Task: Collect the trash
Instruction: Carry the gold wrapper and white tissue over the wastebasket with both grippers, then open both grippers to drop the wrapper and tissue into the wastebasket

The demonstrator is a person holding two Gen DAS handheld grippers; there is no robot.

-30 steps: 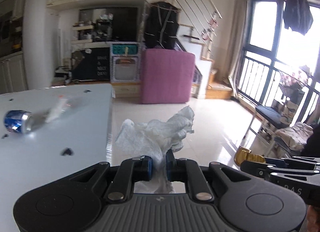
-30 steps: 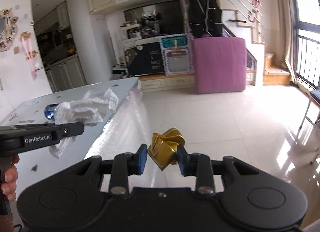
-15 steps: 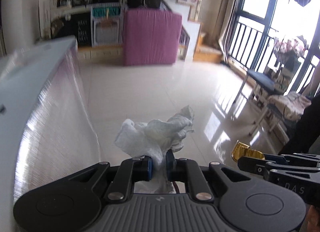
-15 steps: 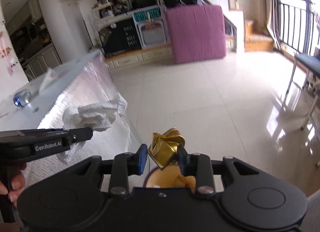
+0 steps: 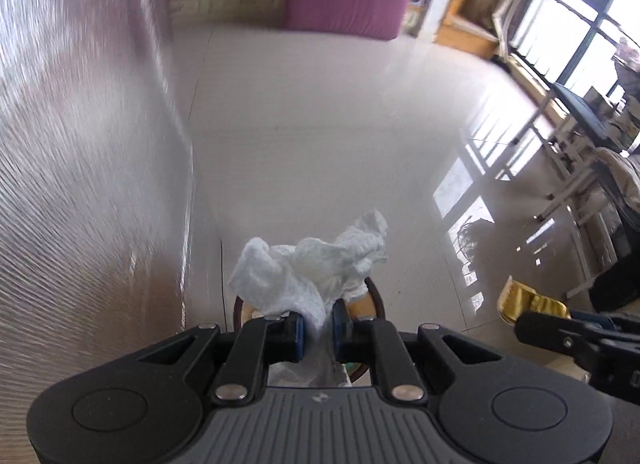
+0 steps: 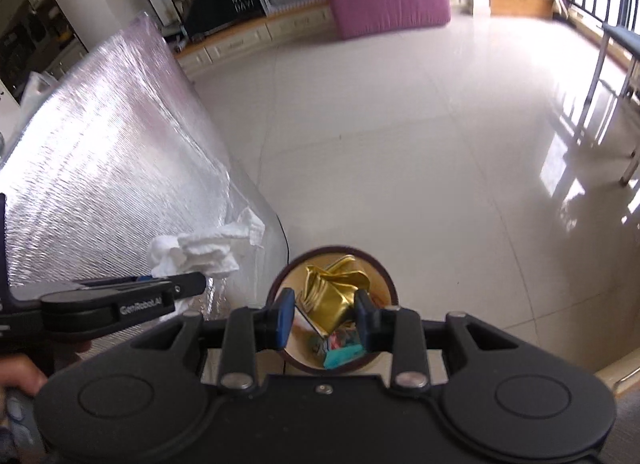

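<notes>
Left gripper (image 5: 319,329) pinches crumpled white tissue (image 5: 316,264); right gripper (image 6: 322,318) pinches crumpled gold foil wrapper (image 6: 332,296), apparently above round brown-rimmed bin (image 6: 384,276)

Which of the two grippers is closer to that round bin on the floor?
Right. The right gripper with the gold wrapper hangs directly above the bin; the left gripper with the tissue sits off to its side.

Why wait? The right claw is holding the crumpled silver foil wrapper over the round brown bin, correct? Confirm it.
Not quite: the crumpled foil wrapper is gold, not silver. The right wrist view shows the right claw holding it over the round brown bin.
</notes>
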